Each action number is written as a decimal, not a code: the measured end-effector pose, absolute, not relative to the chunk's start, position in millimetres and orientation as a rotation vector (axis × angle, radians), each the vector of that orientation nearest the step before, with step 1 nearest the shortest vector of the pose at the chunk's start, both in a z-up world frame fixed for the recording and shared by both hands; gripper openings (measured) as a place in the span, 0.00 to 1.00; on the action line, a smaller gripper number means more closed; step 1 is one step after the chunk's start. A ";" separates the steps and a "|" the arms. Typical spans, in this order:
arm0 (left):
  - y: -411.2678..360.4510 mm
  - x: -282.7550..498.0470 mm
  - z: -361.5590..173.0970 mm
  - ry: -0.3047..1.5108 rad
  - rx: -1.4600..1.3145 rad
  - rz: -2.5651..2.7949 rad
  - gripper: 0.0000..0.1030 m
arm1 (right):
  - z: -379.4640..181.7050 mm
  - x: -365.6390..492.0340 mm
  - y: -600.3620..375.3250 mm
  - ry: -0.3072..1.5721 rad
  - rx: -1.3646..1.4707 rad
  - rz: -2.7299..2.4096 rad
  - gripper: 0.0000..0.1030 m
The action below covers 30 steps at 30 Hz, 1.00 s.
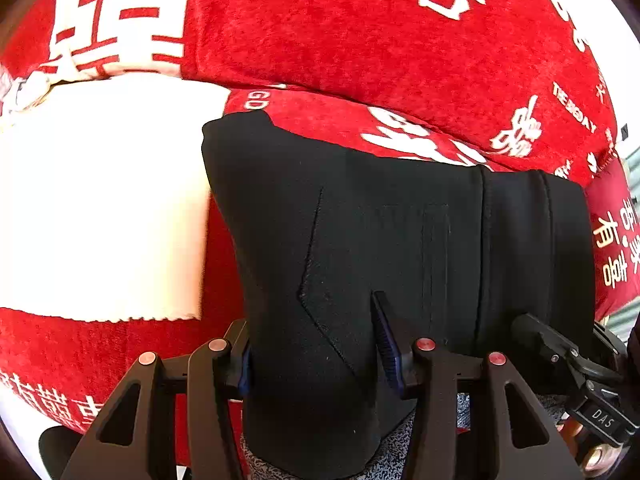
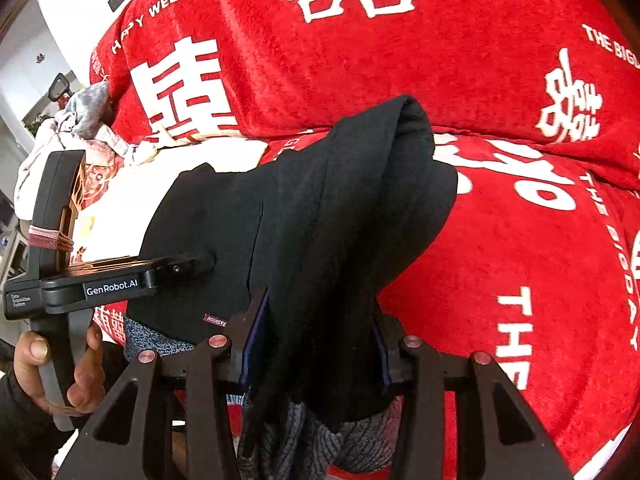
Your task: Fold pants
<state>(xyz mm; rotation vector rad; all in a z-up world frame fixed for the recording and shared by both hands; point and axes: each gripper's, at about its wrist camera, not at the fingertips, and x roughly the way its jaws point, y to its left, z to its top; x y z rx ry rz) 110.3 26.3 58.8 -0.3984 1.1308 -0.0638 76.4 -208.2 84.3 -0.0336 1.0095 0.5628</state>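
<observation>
**Both grippers clamped on one pair of black pants over a red printed cover**

1. Red cover: one large plush cloth with white characters and lettering fills the background of both views, from 9 o'clock round to 3 o'clock. In the right wrist view it carries the words "HAPPY WEDDING" at 11 o'clock.

2. Black pants: one pair, folded into a thick bundle. In the left wrist view it runs from the centre to 3 o'clock and down to 6 o'clock. Its far edge lies against the red cover; its near edge is raised.

3. White cloth: one pale panel at 9 o'clock in the left wrist view, just beside the pants.

4. Crumpled laundry: one heap at 10 o'clock in the right wrist view; the item count cannot be told.

5. Grippers: two.
   - Left gripper: jaws closed on the pants, fabric filling the gap at 6 o'clock.
   - Right gripper: jaws closed on a bunched fold of the pants at 6 o'clock.

6. Hand: one, at 8 o'clock in the right wrist view, wrapped round the left gripper's handle.
</observation>
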 end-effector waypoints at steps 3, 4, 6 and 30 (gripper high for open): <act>31.4 115.2 49.0 1.150 -0.397 -0.052 0.49 | 77.6 83.2 -200.2 1.026 -0.038 0.564 0.46; 30.6 116.6 45.4 1.156 -0.396 -0.052 0.49 | 72.4 85.8 -198.2 1.037 -0.040 0.558 0.46; 29.7 120.6 34.9 1.175 -0.389 -0.051 0.49 | 64.4 91.1 -198.9 1.058 -0.039 0.547 0.46; 52.0 127.8 7.6 1.202 -0.412 -0.027 0.88 | 12.5 124.4 -229.2 1.185 0.078 0.421 0.80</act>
